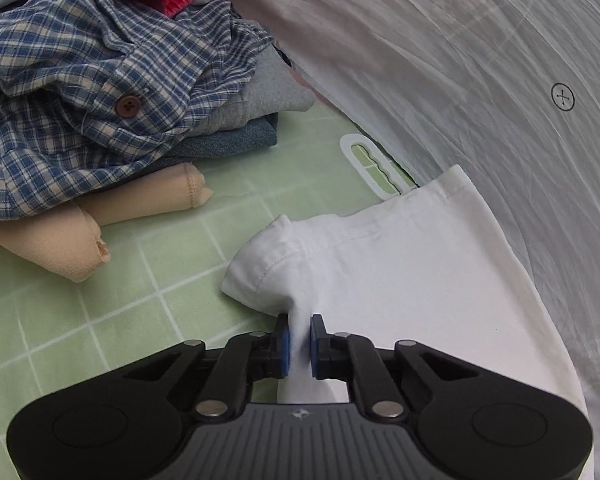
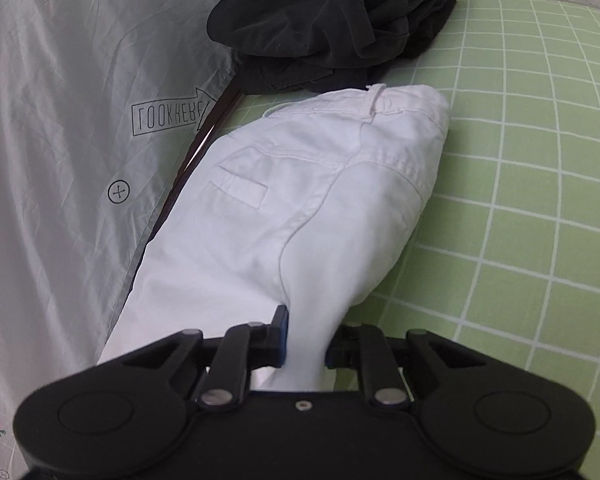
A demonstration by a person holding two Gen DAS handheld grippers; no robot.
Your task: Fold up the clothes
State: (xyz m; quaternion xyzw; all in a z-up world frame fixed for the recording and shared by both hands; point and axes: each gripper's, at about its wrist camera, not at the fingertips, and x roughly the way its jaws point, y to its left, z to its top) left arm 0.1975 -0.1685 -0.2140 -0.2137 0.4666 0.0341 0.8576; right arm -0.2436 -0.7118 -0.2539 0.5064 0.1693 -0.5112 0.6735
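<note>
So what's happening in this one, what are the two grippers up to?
A person is folding clothes on a green checked sheet with a gripper in each hand. Both are clamped on the same white trousers: the left gripper pinches the fabric near the hem end, the right gripper pinches it below the seat, with the back pocket and waistband lying beyond. A pile with a blue plaid shirt waits on one side, a black garment on the other.

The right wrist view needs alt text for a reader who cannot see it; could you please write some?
The right gripper is clamped on folded white trousers lying on a green checked sheet. Beyond them sits a bundled black garment, with a pale grey cloth at left.
</note>
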